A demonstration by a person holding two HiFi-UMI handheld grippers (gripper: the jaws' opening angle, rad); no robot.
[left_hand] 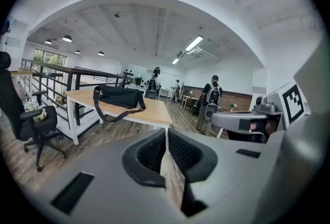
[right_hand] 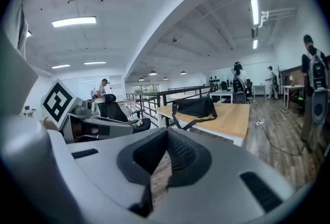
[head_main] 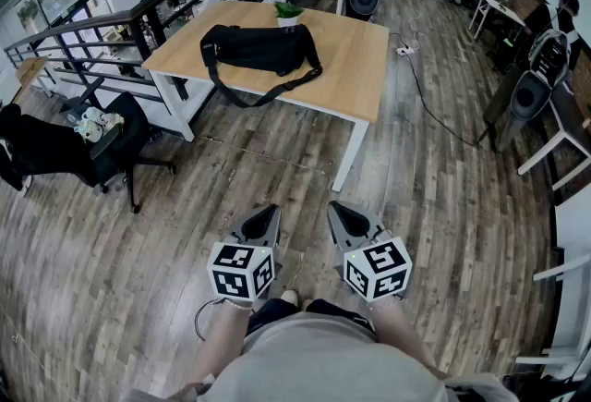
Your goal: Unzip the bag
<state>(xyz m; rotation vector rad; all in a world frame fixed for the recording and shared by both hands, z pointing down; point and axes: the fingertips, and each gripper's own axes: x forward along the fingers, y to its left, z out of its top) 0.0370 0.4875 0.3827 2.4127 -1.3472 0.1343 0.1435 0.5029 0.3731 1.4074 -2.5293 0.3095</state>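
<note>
A black shoulder bag [head_main: 259, 47] lies on the light wooden table [head_main: 360, 67] far ahead, its strap trailing toward the front edge. The same bag [left_hand: 118, 97] shows left of centre in the left gripper view, and again as the bag [right_hand: 195, 107] in the right gripper view. My left gripper [head_main: 263, 211] and right gripper [head_main: 340, 209] hang side by side close to the body, above the wooden floor and well short of the table. Each has its jaws together with nothing between them, as seen at the left gripper [left_hand: 166, 130] and the right gripper [right_hand: 166, 131].
A black office chair [head_main: 102, 146] stands to the left, beside a dark railing [head_main: 138, 21]. A small green plant [head_main: 288, 12] sits on the table behind the bag. A cable [head_main: 434, 104] runs across the floor on the right. Desks and people fill the background.
</note>
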